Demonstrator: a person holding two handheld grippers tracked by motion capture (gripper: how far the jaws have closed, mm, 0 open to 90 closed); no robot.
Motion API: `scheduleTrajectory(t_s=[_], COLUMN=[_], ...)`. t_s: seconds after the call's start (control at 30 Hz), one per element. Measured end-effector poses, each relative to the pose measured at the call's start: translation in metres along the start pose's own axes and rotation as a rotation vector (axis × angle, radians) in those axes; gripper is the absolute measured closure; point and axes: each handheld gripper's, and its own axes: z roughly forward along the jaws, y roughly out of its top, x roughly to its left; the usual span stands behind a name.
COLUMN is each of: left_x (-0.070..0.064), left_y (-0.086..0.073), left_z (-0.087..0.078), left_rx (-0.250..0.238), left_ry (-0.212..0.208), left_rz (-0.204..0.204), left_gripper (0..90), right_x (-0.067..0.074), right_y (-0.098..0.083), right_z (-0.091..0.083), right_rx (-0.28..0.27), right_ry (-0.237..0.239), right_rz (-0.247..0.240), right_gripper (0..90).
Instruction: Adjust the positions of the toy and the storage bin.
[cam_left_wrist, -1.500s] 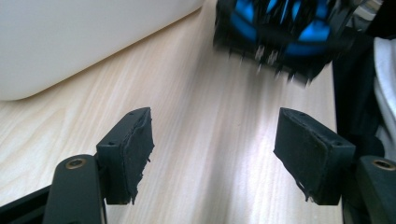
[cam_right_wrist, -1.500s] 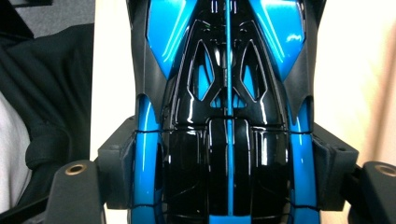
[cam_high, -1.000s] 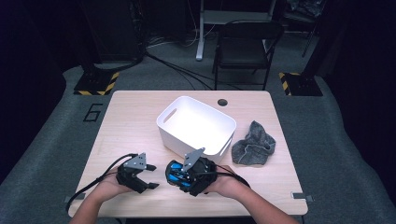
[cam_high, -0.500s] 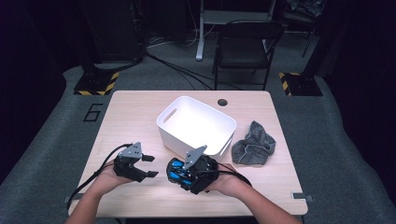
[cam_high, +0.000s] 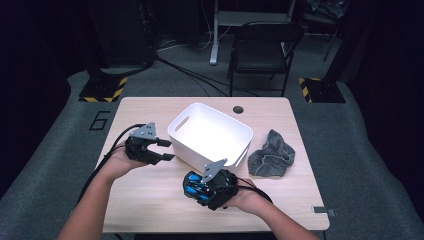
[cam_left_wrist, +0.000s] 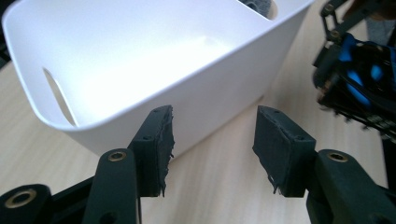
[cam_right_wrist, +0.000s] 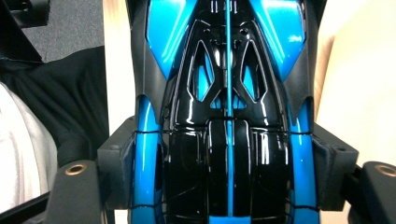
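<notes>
My right hand-held gripper (cam_high: 200, 186) clamps the glossy blue-and-black toy car (cam_right_wrist: 226, 112) at the table's near edge, nose leftward, with the white plastic bin (cam_high: 210, 135) just beyond it, while my left hand-held gripper (cam_high: 161, 150), jaws just narrowing on nothing, sits at the bin's left.

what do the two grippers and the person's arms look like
Both are black handheld units. The left gripper has two black jaws with worn dark pads, brass-coloured pivot rivets, a grey three-cornered plate on top and a black cable trailing off the table. The right gripper carries the same grey plate. Both forearms are bare, no sleeves.
</notes>
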Motion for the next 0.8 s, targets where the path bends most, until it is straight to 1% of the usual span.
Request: scheduleTrajectory(t_s=[0.03, 0.07, 0.1, 0.2, 0.27, 0.3, 0.33, 0.4, 0.43, 0.5, 0.57, 0.7, 0.73, 0.8], left_x=[0.002, 0.003, 0.005, 0.009, 0.01, 0.012, 0.012, 0.014, 0.013, 0.014, 0.016, 0.014, 0.013, 0.012], left_y=[0.003, 0.007, 0.01, 0.02, 0.025, 0.027, 0.03, 0.031, 0.032, 0.031, 0.029, 0.03, 0.03, 0.031], left_z=[0.001, 0.003, 0.005, 0.011, 0.016, 0.02, 0.025, 0.034, 0.037, 0.046, 0.052, 0.053, 0.052, 0.053], left_rx=[0.0, 0.0, 0.004, 0.001, -0.002, 0.004, 0.013, 0.025, 0.025, 0.033, 0.024, -0.001, -0.003, -0.013], left_ry=[-0.006, -0.004, -0.004, -0.015, -0.019, -0.028, -0.034, -0.043, -0.05, -0.058, -0.109, -0.136, -0.137, -0.143], left_rz=[0.005, 0.017, 0.017, 0.052, 0.062, 0.068, 0.076, 0.085, 0.078, 0.091, 0.081, 0.085, 0.104, 0.106], left_gripper=[48.3, 48.5, 48.6, 49.7, 51.3, 51.6, 53.8, 54.9, 56.5, 58.0, 58.7, 64.1, 66.7, 70.0], right_x=[0.001, 0.001, 0.001, 0.002, 0.003, 0.003, 0.003, 0.003, 0.003, 0.004, 0.004, 0.005, 0.005, 0.004], right_y=[-0.001, -0.001, -0.001, -0.003, -0.003, -0.004, -0.004, -0.005, -0.005, -0.007, -0.008, -0.009, -0.009, -0.009], right_z=[0.0, 0.0, -0.001, -0.002, -0.003, -0.004, -0.004, -0.005, -0.006, -0.005, -0.005, -0.007, -0.007, -0.01], right_rx=[0.002, -0.001, -0.002, -0.005, -0.007, -0.008, -0.01, -0.015, -0.016, -0.017, -0.014, -0.007, -0.01, -0.013], right_ry=[0.002, 0.002, 0.003, 0.006, 0.009, 0.01, 0.008, 0.007, 0.008, 0.01, 0.012, 0.014, 0.017, 0.014], right_rz=[0.0, -0.003, 0.0, -0.003, 0.0, -0.003, -0.004, -0.002, 0.0, 0.011, 0.007, 0.007, 0.012, 0.015], right_gripper=[26.1, 26.1, 26.1, 26.1, 26.1, 26.1, 26.1, 26.1, 26.1, 26.1, 26.1, 26.1, 26.1, 26.1])
